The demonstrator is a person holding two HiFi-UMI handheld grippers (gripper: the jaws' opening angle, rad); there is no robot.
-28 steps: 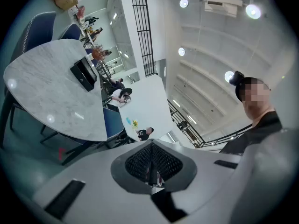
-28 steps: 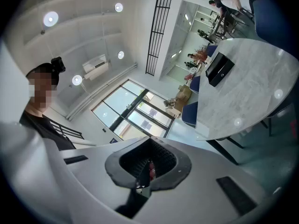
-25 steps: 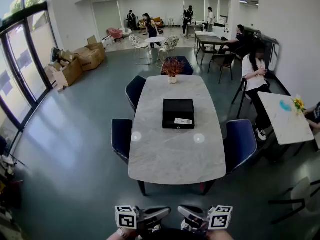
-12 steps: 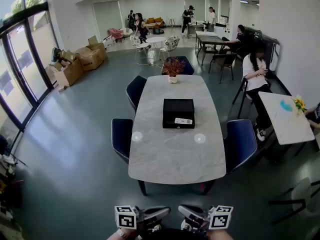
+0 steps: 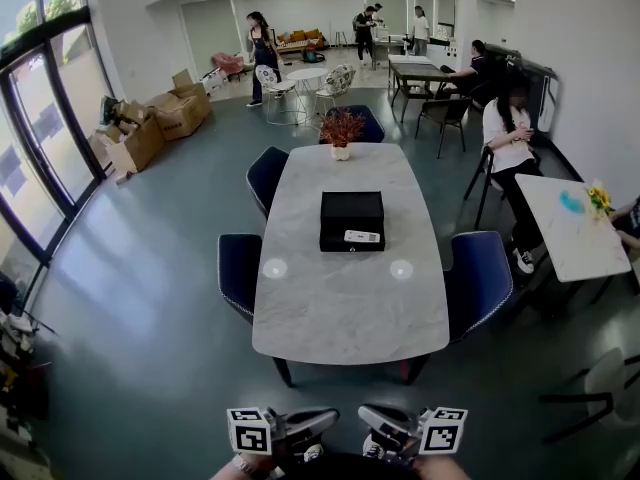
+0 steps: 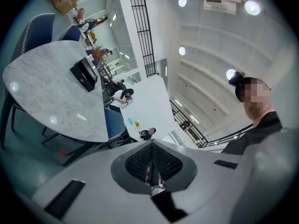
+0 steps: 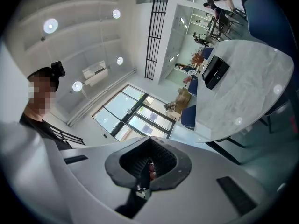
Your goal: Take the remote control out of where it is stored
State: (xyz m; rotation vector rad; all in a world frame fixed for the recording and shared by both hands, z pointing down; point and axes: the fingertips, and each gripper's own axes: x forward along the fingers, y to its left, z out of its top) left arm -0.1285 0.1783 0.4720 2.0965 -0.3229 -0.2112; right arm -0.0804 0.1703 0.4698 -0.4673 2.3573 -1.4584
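meanwhile | left gripper (image 6: 152,170): jaws pressing together, gripping nothing | right gripper (image 7: 146,168): jaws likewise closing on nothing | remote control (image 5: 362,236): lying on black box (image 5: 351,211), possibly in its open drawer, on table (image 5: 340,313), well apart from both grippers

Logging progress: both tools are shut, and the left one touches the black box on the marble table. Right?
No. The left tool is shut but not touching the black box; the head view shows it short of the marble table.
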